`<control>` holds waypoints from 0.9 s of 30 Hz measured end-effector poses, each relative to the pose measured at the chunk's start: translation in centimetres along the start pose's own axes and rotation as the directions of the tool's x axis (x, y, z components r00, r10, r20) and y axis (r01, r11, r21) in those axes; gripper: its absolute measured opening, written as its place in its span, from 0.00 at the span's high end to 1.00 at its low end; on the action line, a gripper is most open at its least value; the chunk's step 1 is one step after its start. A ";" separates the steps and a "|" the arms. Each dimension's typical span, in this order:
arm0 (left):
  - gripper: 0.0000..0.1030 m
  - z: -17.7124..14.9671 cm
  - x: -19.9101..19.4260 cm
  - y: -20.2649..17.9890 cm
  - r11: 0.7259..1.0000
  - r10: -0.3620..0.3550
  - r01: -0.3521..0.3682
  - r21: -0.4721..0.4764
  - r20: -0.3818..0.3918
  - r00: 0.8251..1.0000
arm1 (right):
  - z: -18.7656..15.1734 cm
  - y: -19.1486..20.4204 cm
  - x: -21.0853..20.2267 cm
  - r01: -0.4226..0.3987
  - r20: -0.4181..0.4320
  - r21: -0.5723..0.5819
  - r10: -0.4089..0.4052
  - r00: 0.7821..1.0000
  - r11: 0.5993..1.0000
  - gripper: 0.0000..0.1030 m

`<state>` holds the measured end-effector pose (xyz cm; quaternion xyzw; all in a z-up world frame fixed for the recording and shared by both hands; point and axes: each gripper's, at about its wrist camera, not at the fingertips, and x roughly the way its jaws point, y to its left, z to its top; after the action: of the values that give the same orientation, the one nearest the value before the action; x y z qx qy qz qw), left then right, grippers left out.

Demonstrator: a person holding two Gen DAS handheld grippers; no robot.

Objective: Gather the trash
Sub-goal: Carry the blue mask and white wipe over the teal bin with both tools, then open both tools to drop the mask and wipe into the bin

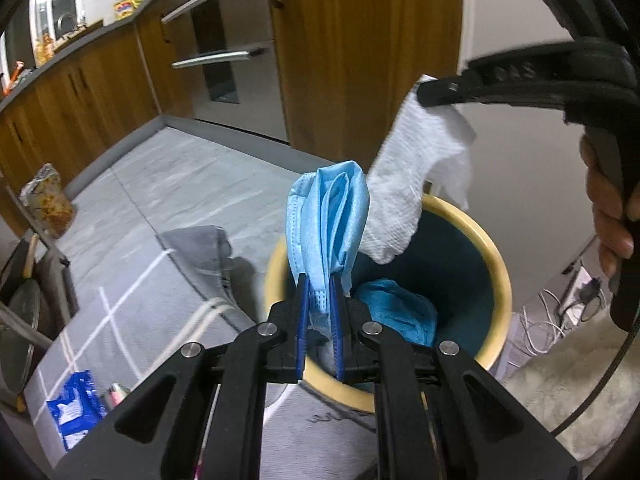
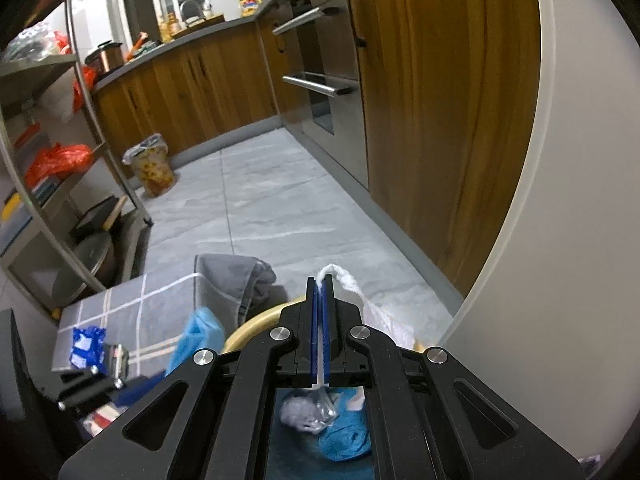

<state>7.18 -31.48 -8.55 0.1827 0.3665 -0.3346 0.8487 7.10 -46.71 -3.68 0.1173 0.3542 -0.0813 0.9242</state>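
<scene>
Grey tiled floor, wooden cabinets, steel oven, metal shelving

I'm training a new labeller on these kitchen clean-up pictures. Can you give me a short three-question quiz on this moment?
1. True or false: the left gripper is shut on a blue face mask.
2. What does the right gripper hold? A) paper towel B) sock C) snack wrapper
3. What colour is the rim of the bin under both grippers?

Key: 1 true; 2 A, the paper towel; 3 yellow.
</scene>
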 end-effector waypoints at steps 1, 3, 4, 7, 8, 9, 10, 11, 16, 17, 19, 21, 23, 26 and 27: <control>0.90 -0.1 0.3 -0.2 1.000 -0.007 0.007 0.003 -0.008 1.000 | -0.2 -0.1 0.3 0.009 -0.009 -0.002 -0.009 1.000 1.000 0.97; 0.90 -0.5 1.0 -0.7 1.000 -0.025 0.026 0.011 -0.033 0.999 | -0.5 -0.5 0.9 0.022 -0.033 0.004 -0.022 0.999 1.000 0.97; 0.90 -0.6 1.4 -0.9 0.999 -0.028 0.029 0.018 -0.044 0.999 | -0.7 -0.8 1.2 0.029 -0.047 0.012 -0.029 0.998 0.999 0.97; 0.90 -0.9 2.4 -1.4 0.999 -0.037 0.039 0.034 -0.071 0.997 | -1.3 -1.5 2.1 0.043 -0.091 0.039 -0.039 0.995 0.998 0.97; 0.90 -0.9 2.7 -1.6 0.998 -0.037 0.040 0.038 -0.076 0.996 | -1.5 -1.7 2.3 0.047 -0.100 0.044 -0.043 0.994 0.998 0.97; 0.90 -1.0 3.0 -1.7 0.998 -0.040 0.043 0.045 -0.083 0.996 | -1.7 -1.9 2.4 0.051 -0.109 0.048 -0.045 0.993 0.998 0.97; 0.90 -1.0 3.2 -1.8 0.998 -0.038 0.043 0.047 -0.087 0.995 | -1.8 -1.9 2.6 0.051 -0.116 0.051 -0.045 0.992 0.997 0.97; 0.90 -1.0 3.4 -1.9 0.998 -0.037 0.041 0.048 -0.088 0.995 | -1.9 -2.0 2.7 0.050 -0.124 0.051 -0.044 0.991 0.997 0.97; 0.90 -0.9 3.7 -1.7 0.999 -0.028 0.031 0.032 -0.083 0.996 | -2.2 -1.6 3.0 0.055 -0.144 0.030 -0.050 0.988 0.998 0.97; 0.89 -0.8 3.7 -1.7 0.999 -0.021 0.024 0.031 -0.082 0.996 | -2.3 -1.6 3.0 0.053 -0.145 0.027 -0.049 0.988 0.998 0.97; 0.87 -0.8 3.7 -1.6 0.999 -0.013 0.016 0.031 -0.082 0.997 | -2.2 -1.7 3.1 0.052 -0.151 0.023 -0.048 0.987 0.998 0.97; 0.85 -0.8 3.7 -1.4 1.000 -0.003 0.005 0.026 -0.082 0.997 | -2.3 -1.6 3.2 0.050 -0.159 0.018 -0.047 0.986 0.999 0.97; 0.84 -0.7 3.6 -1.2 1.000 0.001 0.001 0.019 -0.077 0.997 | -2.3 -1.6 3.3 0.055 -0.167 0.014 -0.052 0.985 0.998 0.97; 0.84 -0.6 3.3 -1.0 1.000 0.011 -0.010 0.013 -0.067 0.998 | -2.2 -1.7 3.2 0.053 -0.164 0.013 -0.050 0.985 0.999 0.97; 0.83 -0.5 3.3 -0.8 1.000 0.014 -0.014 0.012 -0.065 0.998 | -2.2 -1.6 3.1 0.054 -0.164 0.011 -0.051 0.985 0.999 0.97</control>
<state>8.00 -33.19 -11.41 0.2008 0.3910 -0.3246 0.8375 7.63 -47.82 -7.66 0.1212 0.4311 -0.0984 0.8887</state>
